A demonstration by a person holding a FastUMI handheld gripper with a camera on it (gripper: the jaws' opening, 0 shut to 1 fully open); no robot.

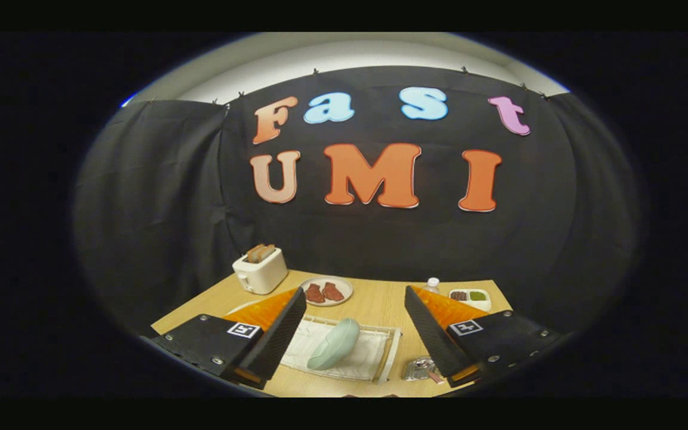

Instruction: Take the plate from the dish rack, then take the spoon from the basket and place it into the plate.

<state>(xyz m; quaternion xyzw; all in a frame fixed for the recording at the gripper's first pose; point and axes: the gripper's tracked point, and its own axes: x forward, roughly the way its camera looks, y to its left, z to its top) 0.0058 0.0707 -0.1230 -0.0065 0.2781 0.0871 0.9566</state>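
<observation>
A pale green plate (335, 343) stands on edge in a white dish rack (374, 358) on the wooden table, between my two fingers and well below them. My gripper (356, 316) hangs above the rack, open wide with nothing between its fingers. A small shiny basket (418, 368) sits beside the rack, close to the right finger; I cannot make out a spoon in it.
A white toaster (260, 272) with bread slices stands at the back left. Beyond the rack lies a white plate with two reddish pieces (326, 291). A small bottle (432, 284) and a white tray with small portions (469, 297) sit at the back right.
</observation>
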